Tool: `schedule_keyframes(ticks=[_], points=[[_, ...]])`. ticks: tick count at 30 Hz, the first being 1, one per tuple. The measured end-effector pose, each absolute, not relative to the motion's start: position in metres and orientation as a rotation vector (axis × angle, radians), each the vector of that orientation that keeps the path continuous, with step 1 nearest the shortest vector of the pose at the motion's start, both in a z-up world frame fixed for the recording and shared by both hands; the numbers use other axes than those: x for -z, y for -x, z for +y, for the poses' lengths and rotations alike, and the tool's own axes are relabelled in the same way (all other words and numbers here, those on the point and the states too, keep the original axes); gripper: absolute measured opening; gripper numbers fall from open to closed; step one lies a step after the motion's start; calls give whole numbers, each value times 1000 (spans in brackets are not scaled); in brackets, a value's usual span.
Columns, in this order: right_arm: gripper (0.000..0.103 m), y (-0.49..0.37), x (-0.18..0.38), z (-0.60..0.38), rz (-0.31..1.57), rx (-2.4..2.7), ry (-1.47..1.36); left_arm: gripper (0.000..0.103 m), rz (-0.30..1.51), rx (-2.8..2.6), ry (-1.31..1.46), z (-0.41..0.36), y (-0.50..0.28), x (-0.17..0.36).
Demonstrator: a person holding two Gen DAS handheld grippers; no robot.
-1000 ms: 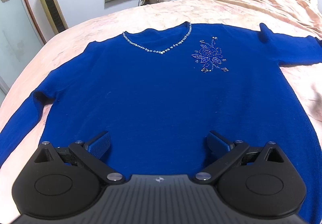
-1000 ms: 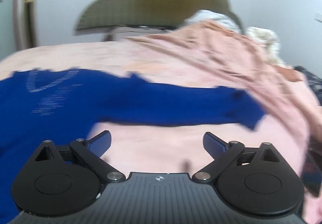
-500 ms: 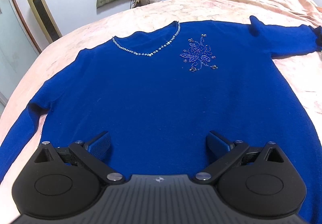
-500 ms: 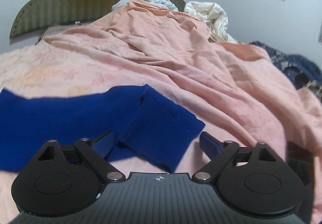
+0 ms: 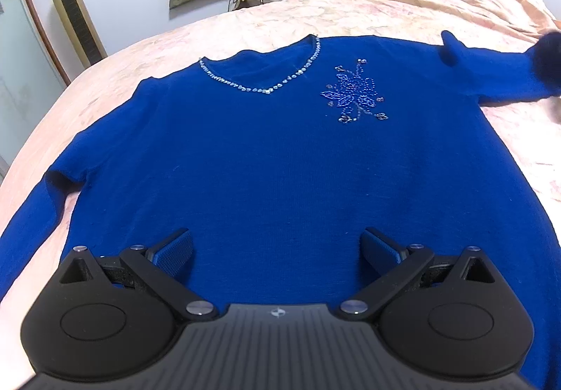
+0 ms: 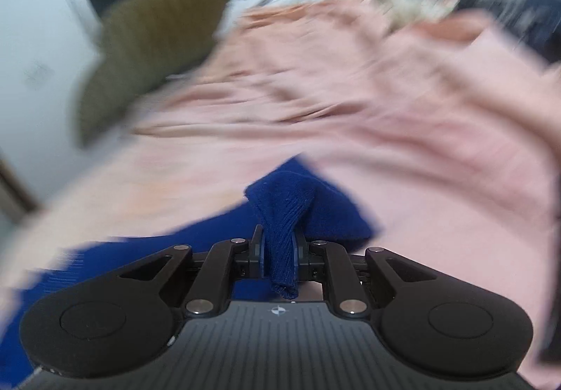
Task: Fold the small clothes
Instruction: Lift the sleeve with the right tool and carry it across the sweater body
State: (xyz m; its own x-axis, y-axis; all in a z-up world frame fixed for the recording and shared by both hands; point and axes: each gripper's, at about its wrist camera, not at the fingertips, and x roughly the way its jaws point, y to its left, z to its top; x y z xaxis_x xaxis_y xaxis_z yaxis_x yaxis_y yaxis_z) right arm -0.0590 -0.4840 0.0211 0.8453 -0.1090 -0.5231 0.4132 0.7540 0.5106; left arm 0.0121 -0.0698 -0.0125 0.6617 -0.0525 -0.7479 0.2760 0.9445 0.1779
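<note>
Pink bedspread [image 5: 245, 22] carries the blue sweater [image 5: 280, 162] flat, soft and limp, left gripper [image 5: 277, 250] gaping empty over its hem while right gripper [image 6: 278, 250], just closing, pinches the cuff [image 6: 280, 214], a sensible hold.

Blue beaded sweater [image 5: 280, 162] lies flat, face up, one cuff [image 6: 282, 214] pinched.

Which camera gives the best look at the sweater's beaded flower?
Left wrist view: the beaded flower sits sharp and unobstructed on the blue sweater. The right wrist view is motion-blurred and shows only the cuff, no flower.
</note>
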Motion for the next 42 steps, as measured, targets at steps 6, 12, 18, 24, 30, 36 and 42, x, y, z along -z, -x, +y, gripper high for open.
schedule_keyframes(ticks=[6, 12, 18, 24, 30, 36, 42], points=[[17, 32, -26, -428, 504, -41, -844, 103, 834, 178, -266, -59, -11, 12], [17, -19, -6, -364, 588, -198, -918, 103, 844, 160, -239, -45, -13, 12], [67, -83, 20, -302, 779, -329, -922, 103, 843, 151, -232, -38, -11, 10], [65, -60, -23, -277, 663, -288, -594, 103, 826, 90, -263, -27, -12, 11], [66, -29, -27, -225, 622, -54, 192, 103, 857, 105, -194, -22, -19, 14], [64, -22, 15, -209, 689, 16, 494, 103, 842, 96, -224, -23, -14, 13], [69, -43, 20, -209, 681, 34, 407, 103, 851, 89, -211, -22, -15, 13]])
